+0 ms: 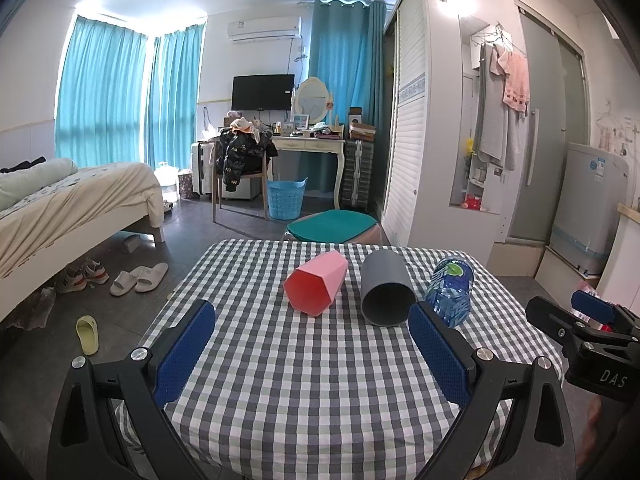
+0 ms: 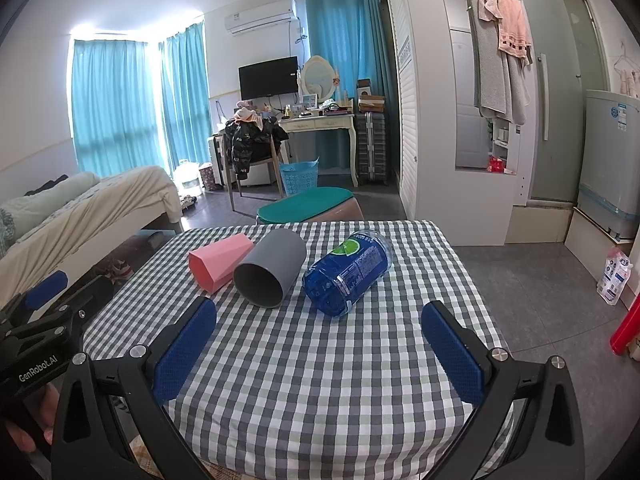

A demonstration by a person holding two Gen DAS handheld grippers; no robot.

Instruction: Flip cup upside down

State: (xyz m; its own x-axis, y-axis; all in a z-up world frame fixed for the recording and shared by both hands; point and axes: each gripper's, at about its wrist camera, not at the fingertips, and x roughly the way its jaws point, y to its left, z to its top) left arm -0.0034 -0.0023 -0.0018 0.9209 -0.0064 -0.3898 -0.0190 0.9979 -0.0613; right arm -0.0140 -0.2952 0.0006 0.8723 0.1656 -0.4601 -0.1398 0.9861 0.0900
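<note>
A pink hexagonal cup [image 1: 318, 287] lies on its side on the checked tablecloth [image 1: 312, 376], mouth toward me. A grey round cup [image 1: 386, 289] lies on its side to its right, mouth toward me. In the right wrist view the pink cup [image 2: 220, 261] and the grey cup [image 2: 272, 266] lie touching. My left gripper [image 1: 312, 350] is open and empty, just short of the cups. My right gripper [image 2: 320, 350] is open and empty, short of the grey cup and a bottle. The right gripper also shows at the right edge of the left wrist view [image 1: 588, 320].
A blue plastic water bottle [image 2: 348, 270] lies on its side right of the grey cup. A stool with a green cushion [image 1: 332, 224] stands behind the table. A bed [image 1: 72, 208] is to the left, a wardrobe [image 1: 432, 120] to the right. Slippers [image 1: 138, 278] lie on the floor.
</note>
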